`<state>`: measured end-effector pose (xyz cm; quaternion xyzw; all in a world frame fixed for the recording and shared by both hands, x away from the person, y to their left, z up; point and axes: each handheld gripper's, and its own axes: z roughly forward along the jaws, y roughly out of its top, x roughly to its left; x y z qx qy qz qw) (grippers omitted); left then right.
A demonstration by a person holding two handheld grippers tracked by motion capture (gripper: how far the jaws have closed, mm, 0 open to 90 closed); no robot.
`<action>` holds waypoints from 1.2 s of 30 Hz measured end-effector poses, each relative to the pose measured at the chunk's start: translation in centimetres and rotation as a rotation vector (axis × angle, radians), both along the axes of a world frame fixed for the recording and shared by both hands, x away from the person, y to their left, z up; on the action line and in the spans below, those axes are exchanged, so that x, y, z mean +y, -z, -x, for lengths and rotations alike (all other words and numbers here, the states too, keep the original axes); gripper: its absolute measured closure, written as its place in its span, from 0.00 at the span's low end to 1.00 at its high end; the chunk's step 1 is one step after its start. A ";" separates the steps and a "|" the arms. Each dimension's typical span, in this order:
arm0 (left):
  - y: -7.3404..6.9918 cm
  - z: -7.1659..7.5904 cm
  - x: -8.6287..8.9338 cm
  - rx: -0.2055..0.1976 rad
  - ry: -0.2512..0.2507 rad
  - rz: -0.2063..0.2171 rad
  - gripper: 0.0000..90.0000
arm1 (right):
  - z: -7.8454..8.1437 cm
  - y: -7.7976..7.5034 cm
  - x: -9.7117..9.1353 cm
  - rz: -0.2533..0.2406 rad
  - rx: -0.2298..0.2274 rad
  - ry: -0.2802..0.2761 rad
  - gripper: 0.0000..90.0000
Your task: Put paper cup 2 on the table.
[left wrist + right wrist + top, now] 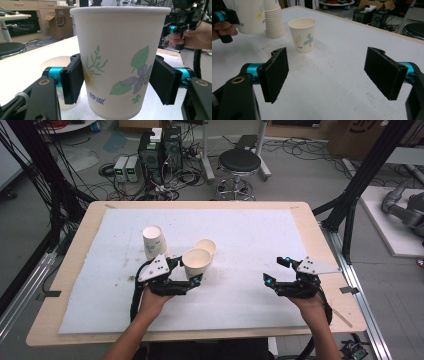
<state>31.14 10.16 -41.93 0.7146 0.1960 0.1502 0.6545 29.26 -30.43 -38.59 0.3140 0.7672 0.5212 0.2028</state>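
Currently a paper cup [120, 57] is being held upright in the left claw [186, 271], both pads pressing on the lower half of its wall, jaws partly closed around it. The held cup is being carried just above the white tabletop [240, 290], left of centre, near a second cup [206, 247] standing just behind it and an upside-down stack of cups [154, 241] to its left. The right claw [278, 271] is being kept wide open with nothing between its pads, low over the tabletop and well apart from the cups. The held cup is being judged light, thin-walled and easy to crush; squeeze force is best kept low. The wall is tapering, so slipping downward is being judged a risk if the grip is loosened. Mid-wall or lower, where the base is stiffening the paper, is being judged the safest place to grip; the rolled rim is being judged stiff too, but harder to reach.
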 end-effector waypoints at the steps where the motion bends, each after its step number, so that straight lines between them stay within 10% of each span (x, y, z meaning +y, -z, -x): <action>1: 0.1 -0.2 -0.5 0.001 0.003 -0.003 0.36 | 0.0 0.0 -0.1 0.002 0.001 0.006 0.22; 25: 2.9 -3.4 -8.8 0.051 0.005 -0.120 0.38 | 0.1 -0.1 -1.2 -0.010 -0.007 0.030 0.22; 36: 3.5 -3.6 -10.7 0.094 -0.046 -0.271 0.38 | 0.1 0.0 -1.2 -0.010 -0.004 0.022 0.23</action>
